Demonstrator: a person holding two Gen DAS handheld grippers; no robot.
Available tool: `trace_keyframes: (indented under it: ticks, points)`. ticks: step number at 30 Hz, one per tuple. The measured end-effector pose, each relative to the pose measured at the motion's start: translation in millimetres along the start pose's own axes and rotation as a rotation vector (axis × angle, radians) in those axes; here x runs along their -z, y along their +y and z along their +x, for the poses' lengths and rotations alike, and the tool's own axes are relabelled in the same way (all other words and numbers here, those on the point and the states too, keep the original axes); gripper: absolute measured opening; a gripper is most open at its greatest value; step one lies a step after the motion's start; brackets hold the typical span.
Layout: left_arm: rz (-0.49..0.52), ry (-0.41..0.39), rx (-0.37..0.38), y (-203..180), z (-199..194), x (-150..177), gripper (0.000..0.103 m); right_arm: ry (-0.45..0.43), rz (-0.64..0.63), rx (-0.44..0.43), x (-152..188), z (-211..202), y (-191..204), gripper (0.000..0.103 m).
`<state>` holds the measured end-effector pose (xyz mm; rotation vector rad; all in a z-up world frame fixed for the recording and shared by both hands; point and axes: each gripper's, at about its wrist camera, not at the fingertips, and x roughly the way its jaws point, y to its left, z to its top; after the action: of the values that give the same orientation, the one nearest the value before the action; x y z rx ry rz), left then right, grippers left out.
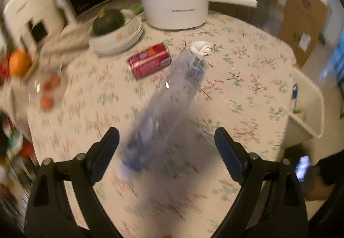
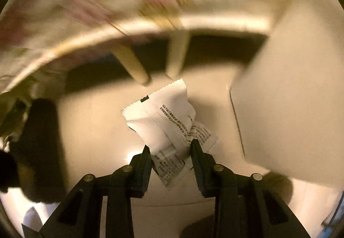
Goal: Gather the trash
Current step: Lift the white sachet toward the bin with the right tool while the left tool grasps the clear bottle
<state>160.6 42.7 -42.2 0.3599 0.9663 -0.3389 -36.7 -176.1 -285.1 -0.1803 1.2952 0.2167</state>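
1. Left tongs (image 1: 166, 147) stand spread wide and released, hovering over a clear plastic bottle (image 1: 165, 107) that lies on its side on the flowered desk (image 1: 247, 92); the picture is blurred, and neither pad touches it.
2. Beyond the bottle, from left to right, lie a crushed red can (image 1: 149, 60) and a crumpled white tissue (image 1: 201, 48), both apart from the bottle and both still on the desk.
3. At the desk's right edge hangs a white bin (image 1: 309, 109), likely where the rubbish belongs.
4. Right tongs (image 2: 169, 148) are clenched on a white printed wrapper (image 2: 165, 119), which hangs forward from the fingertips (image 2: 146, 152) above a pale floor. The grip looks to be on its lower, folded part only.
5. To do this well: lower the left tongs square across the bottle's body, close gently so that it does not roll or squirt out, and keep the right grip firm until the wrapper is over the bin.
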Motion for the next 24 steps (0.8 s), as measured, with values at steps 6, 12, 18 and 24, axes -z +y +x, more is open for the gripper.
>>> trace_keyframes:
  ticks: [6,12,18,24]
  points:
    - [0.056,0.048,0.048,-2,30,-22,0.086,-0.095,-0.024,-0.03,-25,-75,1,0.035]
    - [0.168,0.16,-0.001,-15,67,-33,0.074,-0.2,-0.035,-0.001,-29,-148,-8,0.035]
    - [0.099,0.223,0.001,-4,79,-34,0.068,-0.285,-0.018,0.013,-61,-184,-55,0.035]
    - [0.042,0.291,0.062,-10,77,-17,0.067,-0.366,0.045,0.026,-97,-215,-97,0.035]
